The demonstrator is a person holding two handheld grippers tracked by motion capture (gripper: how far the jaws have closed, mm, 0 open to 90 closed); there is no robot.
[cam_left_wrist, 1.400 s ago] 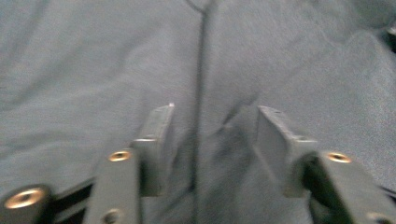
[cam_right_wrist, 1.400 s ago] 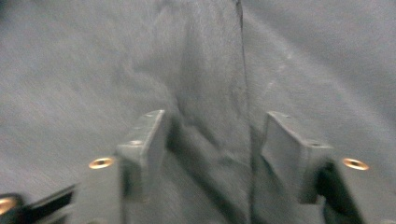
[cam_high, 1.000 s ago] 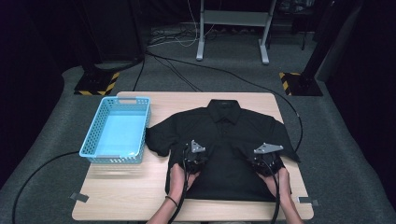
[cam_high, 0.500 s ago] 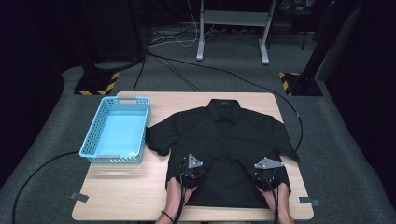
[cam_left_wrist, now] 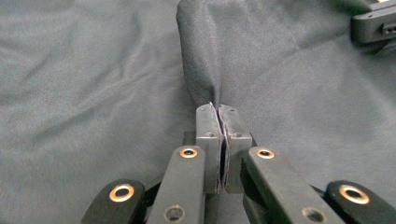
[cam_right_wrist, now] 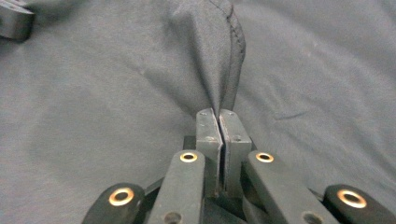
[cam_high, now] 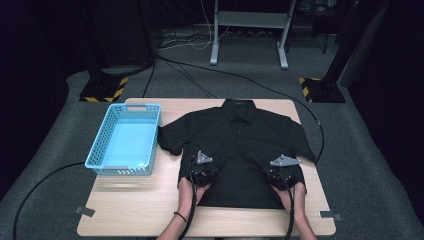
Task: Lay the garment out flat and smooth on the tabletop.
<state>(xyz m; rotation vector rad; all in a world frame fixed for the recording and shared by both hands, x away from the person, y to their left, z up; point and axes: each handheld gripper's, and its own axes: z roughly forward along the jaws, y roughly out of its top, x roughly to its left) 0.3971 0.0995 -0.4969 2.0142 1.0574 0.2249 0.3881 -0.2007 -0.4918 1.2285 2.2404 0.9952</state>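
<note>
High view: black shirt [cam_high: 240,145] spread flat on the table [cam_high: 125,210] beside the blue basket [cam_high: 125,142], hands drawn a touch nearer the hem than a moment back. Left gripper [cam_left_wrist: 217,109] clamped on a pinched ridge of fabric, right gripper [cam_right_wrist: 218,112] likewise nipping a seamed fold. Looks like both lower corners secured, ready to lift and fold up toward the collar.
</note>
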